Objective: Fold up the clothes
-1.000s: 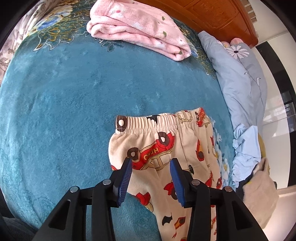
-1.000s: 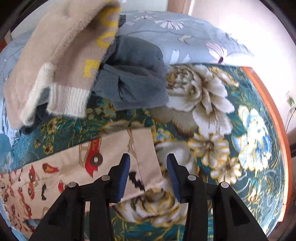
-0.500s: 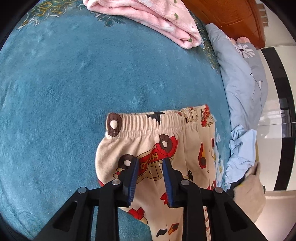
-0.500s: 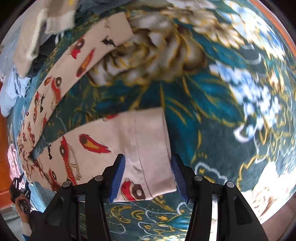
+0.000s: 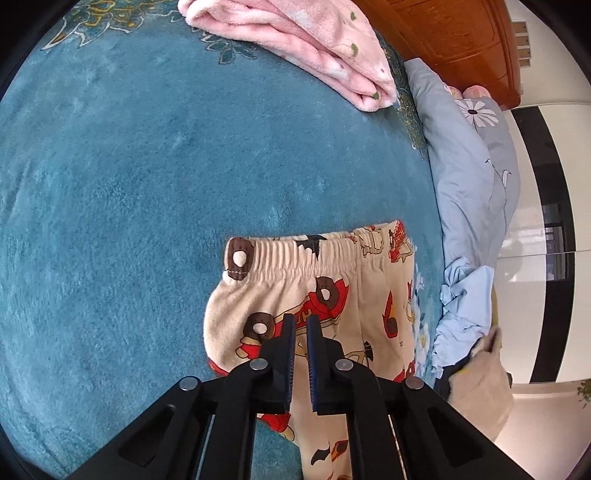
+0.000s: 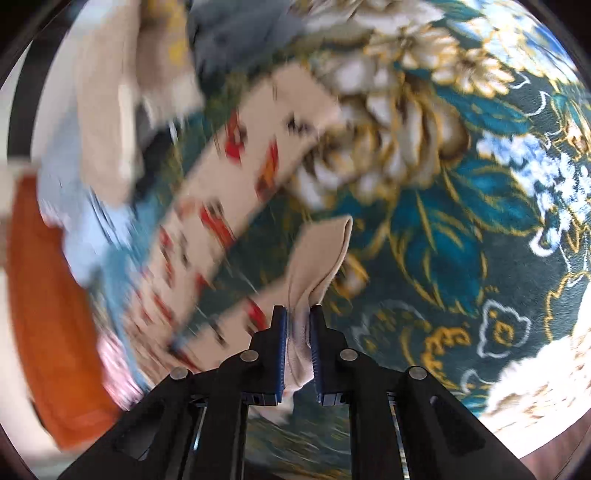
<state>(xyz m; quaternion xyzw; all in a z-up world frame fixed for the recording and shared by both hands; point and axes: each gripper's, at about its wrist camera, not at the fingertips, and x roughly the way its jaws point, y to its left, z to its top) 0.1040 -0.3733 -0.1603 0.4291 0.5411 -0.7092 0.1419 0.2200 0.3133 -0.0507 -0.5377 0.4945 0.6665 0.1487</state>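
Note:
Cream children's trousers [image 5: 332, 295] printed with red cars lie on a teal blanket [image 5: 129, 203], waistband away from me. My left gripper [image 5: 301, 325] sits over the hip area just below the waistband, its jaws nearly closed, a thin gap showing; whether cloth is pinched I cannot tell. In the right wrist view my right gripper [image 6: 297, 317] is shut on the cuff end of one trouser leg [image 6: 321, 254] and lifts it off the blanket. The other leg [image 6: 240, 166] lies flat beyond, blurred.
A folded pink fleece garment [image 5: 295, 40] lies at the far side. A grey-blue quilt [image 5: 469, 166], a light blue garment [image 5: 465, 306] and a beige sweater [image 5: 480, 384] pile at the right. A wooden headboard [image 5: 450, 33] stands behind. The floral blanket [image 6: 461, 184] extends to the right.
My left gripper closed from wide open to nearly shut over the trousers' hip. My right gripper moved to the nearer leg's cuff, shut on it and lifted it; that view is now motion-blurred.

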